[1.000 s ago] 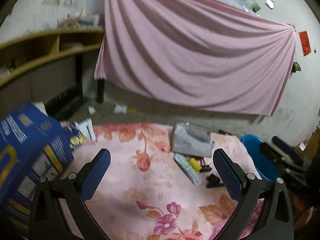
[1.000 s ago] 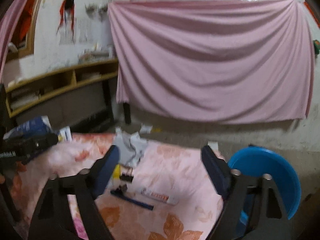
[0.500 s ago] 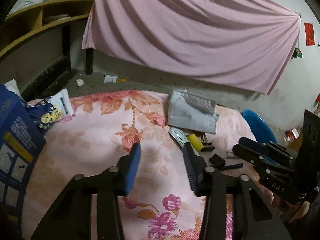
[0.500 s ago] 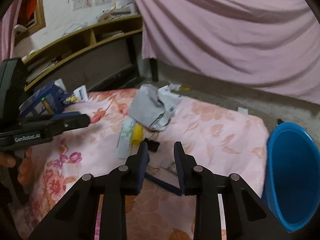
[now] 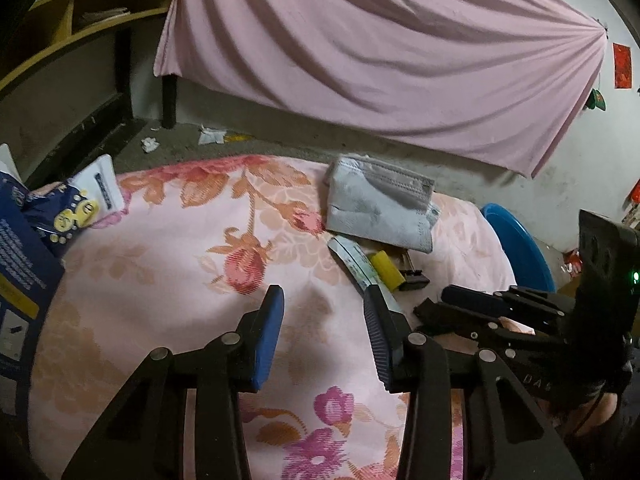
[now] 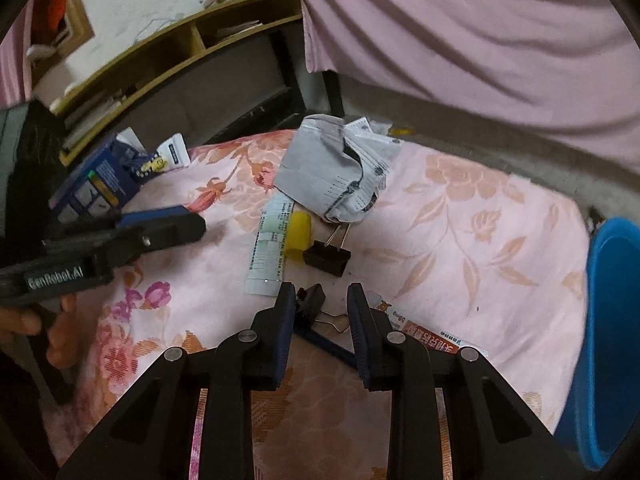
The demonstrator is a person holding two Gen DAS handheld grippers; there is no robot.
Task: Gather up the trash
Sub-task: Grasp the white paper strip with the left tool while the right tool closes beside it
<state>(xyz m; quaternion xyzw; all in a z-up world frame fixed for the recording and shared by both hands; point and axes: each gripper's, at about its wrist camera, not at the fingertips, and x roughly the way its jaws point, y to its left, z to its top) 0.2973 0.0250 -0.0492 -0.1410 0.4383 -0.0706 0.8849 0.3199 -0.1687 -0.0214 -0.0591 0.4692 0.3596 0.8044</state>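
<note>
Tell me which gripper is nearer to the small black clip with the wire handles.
Right. The right gripper hangs directly over the small black clip, which shows between its fingers. The left gripper sits off to the side, beyond the paper strip.

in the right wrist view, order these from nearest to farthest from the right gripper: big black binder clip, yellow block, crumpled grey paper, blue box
From the right gripper:
1. Big black binder clip, just ahead of the fingertips.
2. Yellow block, slightly further, ahead-left.
3. Crumpled grey paper, beyond both, mid-cloth.
4. Blue box, far left edge.
</note>
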